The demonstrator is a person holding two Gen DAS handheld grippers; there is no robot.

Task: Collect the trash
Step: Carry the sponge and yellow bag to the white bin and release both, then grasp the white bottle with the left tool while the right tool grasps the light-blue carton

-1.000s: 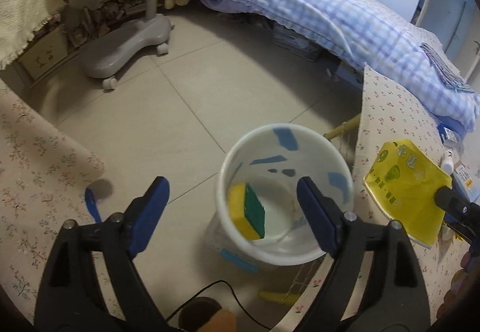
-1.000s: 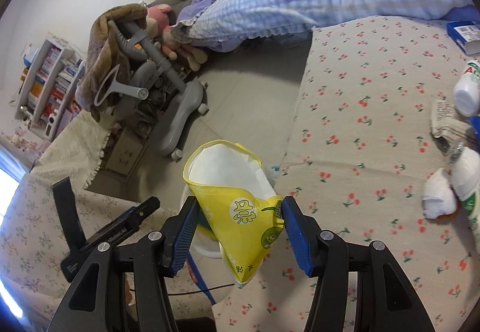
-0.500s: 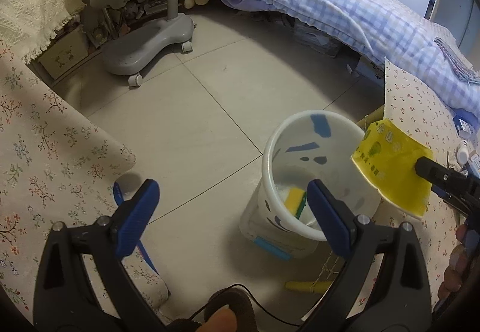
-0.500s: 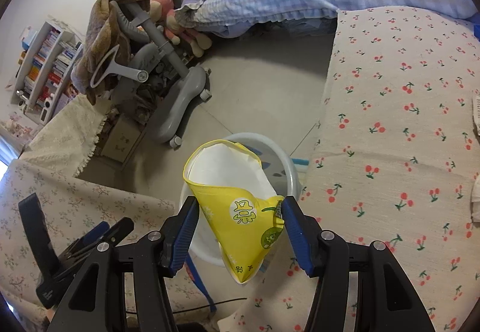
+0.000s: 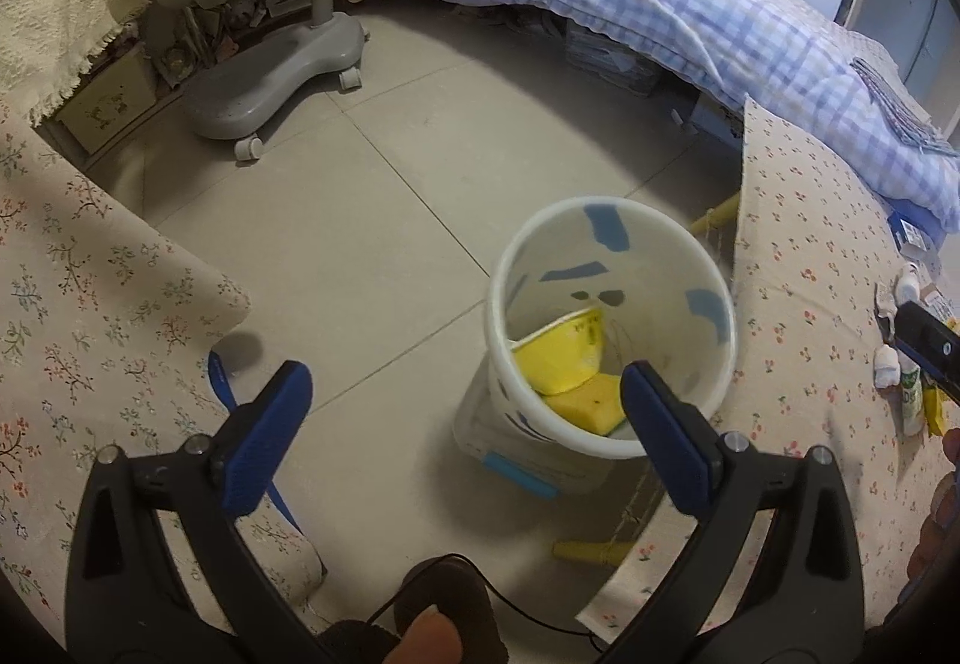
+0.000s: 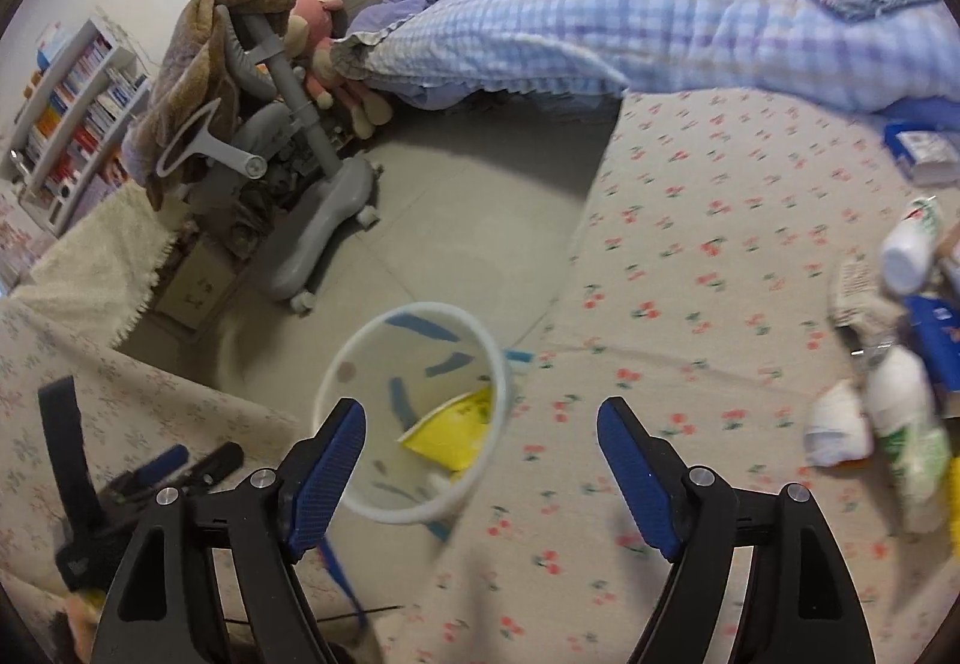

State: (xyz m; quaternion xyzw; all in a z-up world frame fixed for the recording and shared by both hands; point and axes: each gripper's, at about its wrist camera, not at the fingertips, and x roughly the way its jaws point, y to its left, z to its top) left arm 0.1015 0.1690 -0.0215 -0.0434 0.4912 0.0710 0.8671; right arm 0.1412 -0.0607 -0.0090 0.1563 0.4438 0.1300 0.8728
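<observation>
Holding both grippers empty: left gripper (image 5: 459,412) jaws spread wide, right gripper (image 6: 480,469) jaws spread too, nothing pinched. We keep the white bin (image 5: 717,268) on the floor just ahead of the left jaws, hard against the counter (image 6: 690,256) edge, so drops are short. Inside it: yellow wrapper (image 5: 558,349) on a yellow sponge (image 5: 585,403). More trash, bottles (image 6: 903,424) and crumpled paper (image 6: 837,427), lies right of our right jaws.

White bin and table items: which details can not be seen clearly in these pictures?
- Sponge in the white bin: left wrist view, partly covered by the yellow wrapper.
- Bottles on the table: right wrist view, labels blurred.
- Right gripper: left wrist view, cut off by the edge.
</observation>
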